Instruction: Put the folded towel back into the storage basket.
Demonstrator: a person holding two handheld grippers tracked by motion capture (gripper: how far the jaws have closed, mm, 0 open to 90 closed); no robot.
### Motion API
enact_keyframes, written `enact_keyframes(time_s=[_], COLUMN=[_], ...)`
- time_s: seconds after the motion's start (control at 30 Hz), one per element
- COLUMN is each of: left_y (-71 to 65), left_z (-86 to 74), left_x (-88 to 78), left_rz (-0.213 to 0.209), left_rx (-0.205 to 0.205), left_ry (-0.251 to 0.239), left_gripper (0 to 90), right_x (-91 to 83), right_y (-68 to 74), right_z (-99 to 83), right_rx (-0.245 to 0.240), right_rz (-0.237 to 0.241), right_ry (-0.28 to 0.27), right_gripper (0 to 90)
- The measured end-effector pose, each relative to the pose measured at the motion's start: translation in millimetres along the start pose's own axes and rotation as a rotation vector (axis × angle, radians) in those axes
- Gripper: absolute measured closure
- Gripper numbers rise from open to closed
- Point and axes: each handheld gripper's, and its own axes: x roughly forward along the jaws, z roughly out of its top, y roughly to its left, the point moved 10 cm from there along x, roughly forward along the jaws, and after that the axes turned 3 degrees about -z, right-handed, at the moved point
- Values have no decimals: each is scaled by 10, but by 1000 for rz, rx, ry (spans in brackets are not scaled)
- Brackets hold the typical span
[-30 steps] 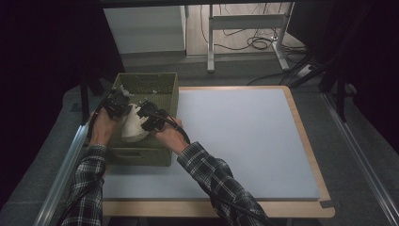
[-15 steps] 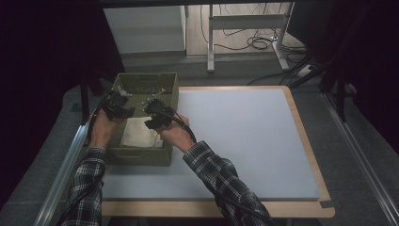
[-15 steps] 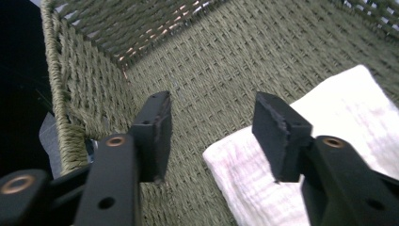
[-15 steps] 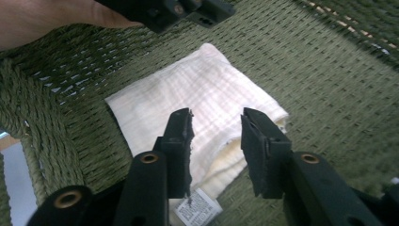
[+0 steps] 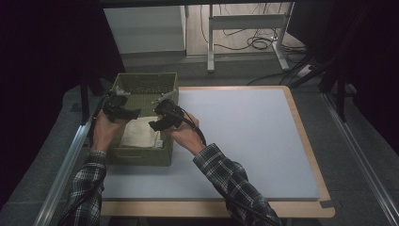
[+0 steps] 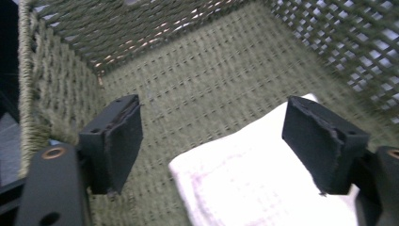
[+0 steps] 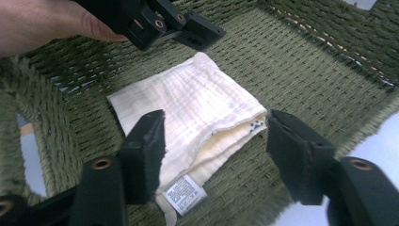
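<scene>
Both forearms reached in from the near edge in plaid sleeves and met over the basket [image 5: 141, 157], a green woven box at the left end of the table [image 5: 254, 141]. The left hand [image 5: 104, 131] held the left gripper [image 5: 133, 113] above the basket's left wall, jaws pointing inward and down. The right hand [image 5: 186, 134] held the right gripper [image 5: 154, 125] over the right wall, angled in toward the cloth [image 5: 139, 133].

In the left gripper view the jaws stood wide apart with nothing between them, the basket floor below and a corner of the cloth under the right-hand jaw. In the right gripper view the jaws were likewise spread wide and empty, hanging above the cloth's near edge without touching it.

The folded cream cloth lay flat on the basket floor, its white tag [image 7: 184, 194] at the near corner. Bare weave showed around it on all sides. The table's pale mat to the right lay open up to its wooden rim.
</scene>
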Motion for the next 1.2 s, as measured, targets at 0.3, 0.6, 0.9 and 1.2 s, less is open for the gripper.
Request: enact_keyframes(time_s=[0.3,0.6,0.9,1.2], left_y=[-158,-336,-514,-696], left_z=[74,173,227,265], left_x=[-71,-126,-164,-189], left_rz=[-76,-160,-204,-224], left_rx=[-41,-78,-58,-27], left_ry=[-41,-83,-97,-103], left_gripper=[111,84,52,23], right_x=[-190,-378,-554,-731], right_y=[-110,-185,-241,-327], right_z=[-114,-263,-430,-582], right_rx=[9,16,10,16], right_rz=[13,48,76,77], right_ry=[-17,-26,-26,-29], right_gripper=[274,202,142,103])
